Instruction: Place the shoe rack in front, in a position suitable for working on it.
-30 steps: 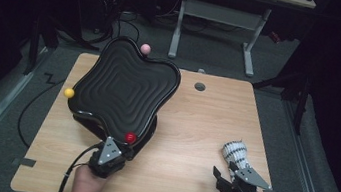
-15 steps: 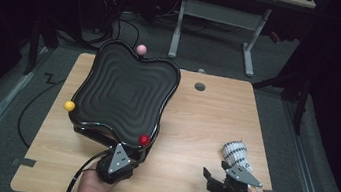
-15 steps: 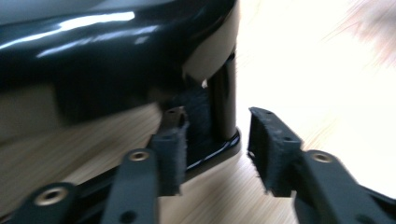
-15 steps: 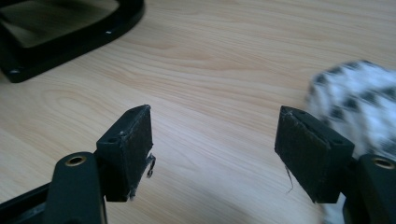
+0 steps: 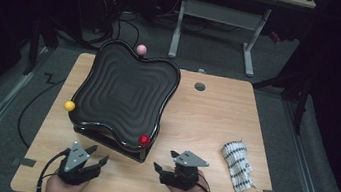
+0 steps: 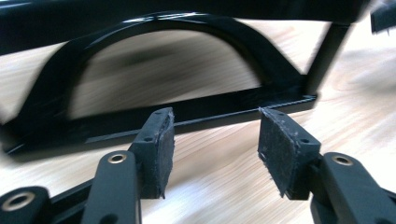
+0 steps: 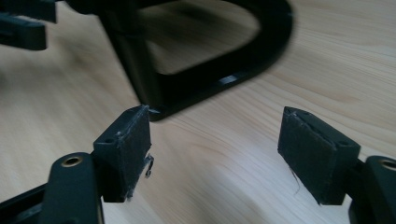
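Note:
A black wavy tray point(image 5: 123, 94) stands on a black frame stand point(image 6: 187, 109) on the wooden table point(image 5: 216, 112). Small balls sit at its corners: pink point(image 5: 140, 49), yellow point(image 5: 69, 106) and red point(image 5: 143, 139). My left gripper point(image 5: 97, 153) is at the front left and points at the stand point(image 7: 210, 81). Its jaws have just been opening, with only table between the pads point(image 6: 156, 140). My right gripper point(image 5: 163, 160) is just right of the stand's front corner. Its jaws have just been opening too and stand wide with nothing in them.
A striped cloth roll point(image 5: 237, 166) lies on the table to the right of my right hand. A round hole point(image 5: 200, 86) is in the tabletop behind the tray. Desk legs and cables are on the floor beyond the table.
My left gripper let go at the tray's front edge and drew back to the left. My right gripper moved left, away from the striped cloth. The tray turned slightly.

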{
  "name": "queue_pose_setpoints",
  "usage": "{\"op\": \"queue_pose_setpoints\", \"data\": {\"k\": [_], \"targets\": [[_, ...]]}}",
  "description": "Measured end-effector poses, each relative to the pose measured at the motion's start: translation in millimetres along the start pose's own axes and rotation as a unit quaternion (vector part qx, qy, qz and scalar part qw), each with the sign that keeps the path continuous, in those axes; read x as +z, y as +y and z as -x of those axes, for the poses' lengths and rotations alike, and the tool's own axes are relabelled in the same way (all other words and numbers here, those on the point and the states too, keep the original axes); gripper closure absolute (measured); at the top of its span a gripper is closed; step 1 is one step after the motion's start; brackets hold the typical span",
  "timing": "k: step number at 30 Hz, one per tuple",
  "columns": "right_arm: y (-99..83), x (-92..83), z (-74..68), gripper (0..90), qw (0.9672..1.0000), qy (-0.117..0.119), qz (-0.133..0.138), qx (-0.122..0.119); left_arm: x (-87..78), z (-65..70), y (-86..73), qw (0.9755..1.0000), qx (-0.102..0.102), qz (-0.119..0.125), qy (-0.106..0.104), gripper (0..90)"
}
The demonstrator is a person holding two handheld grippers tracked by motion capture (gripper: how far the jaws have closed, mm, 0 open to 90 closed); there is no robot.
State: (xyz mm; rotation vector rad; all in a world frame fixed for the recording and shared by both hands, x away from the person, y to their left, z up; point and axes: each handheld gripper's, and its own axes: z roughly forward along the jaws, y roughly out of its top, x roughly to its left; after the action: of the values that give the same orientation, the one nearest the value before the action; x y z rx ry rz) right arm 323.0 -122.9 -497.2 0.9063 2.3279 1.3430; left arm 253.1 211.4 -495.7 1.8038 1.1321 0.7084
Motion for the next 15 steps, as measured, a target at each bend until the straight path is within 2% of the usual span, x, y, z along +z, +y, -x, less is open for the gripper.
{"op": "queue_pose_setpoints", "data": {"k": [1, 2, 3, 5, 10, 12, 13, 15], "targets": [[3.1, 7.7, -7.4, 28.1, 0.9999, 0.008, -0.003, -0.009, -4.1, -4.4, -2.3, 1.0, -0.006, 0.0, 0.007, 46.5], [3.1, 7.7, -7.4, 28.1, 0.9999, 0.008, -0.003, -0.009, -4.1, -4.4, -2.3, 1.0, -0.006, 0.0, 0.007, 46.7], [7.2, 19.7, -19.0, 31.8, 0.9994, 0.013, -0.006, -0.031, -11.3, -12.6, -6.8, 0.9996, -0.018, -0.002, 0.02, 46.7], [10.1, 29.7, -28.3, 38.2, 0.9986, 0.012, -0.002, -0.051, -17.2, -20.3, -10.6, 0.9991, -0.028, -0.004, 0.032, 46.7], [19.1, 48.2, -37.4, 48.9, 0.9987, 0.012, 0.01, -0.048, -25.9, -31.6, -15.7, 0.9976, -0.048, 0.001, 0.051, 46.6], [22.1, 55.2, -42.6, 62.4, 0.9983, 0.011, 0.014, -0.055, -29.0, -36.3, -17.1, 0.9966, -0.048, 0.0, 0.067, 45.7], [21.4, 55.1, -44.8, 71.0, 0.9976, -0.001, 0.015, -0.067, -29.5, -37.9, -16.9, 0.9964, -0.047, 0.0, 0.07, 45.7], [21.4, 52.2, -43.2, 74.6, 0.998, 0.01, 0.015, -0.06, -29.4, -41.3, -16.3, 0.9961, -0.049, 0.0, 0.074, 45.2]]}}
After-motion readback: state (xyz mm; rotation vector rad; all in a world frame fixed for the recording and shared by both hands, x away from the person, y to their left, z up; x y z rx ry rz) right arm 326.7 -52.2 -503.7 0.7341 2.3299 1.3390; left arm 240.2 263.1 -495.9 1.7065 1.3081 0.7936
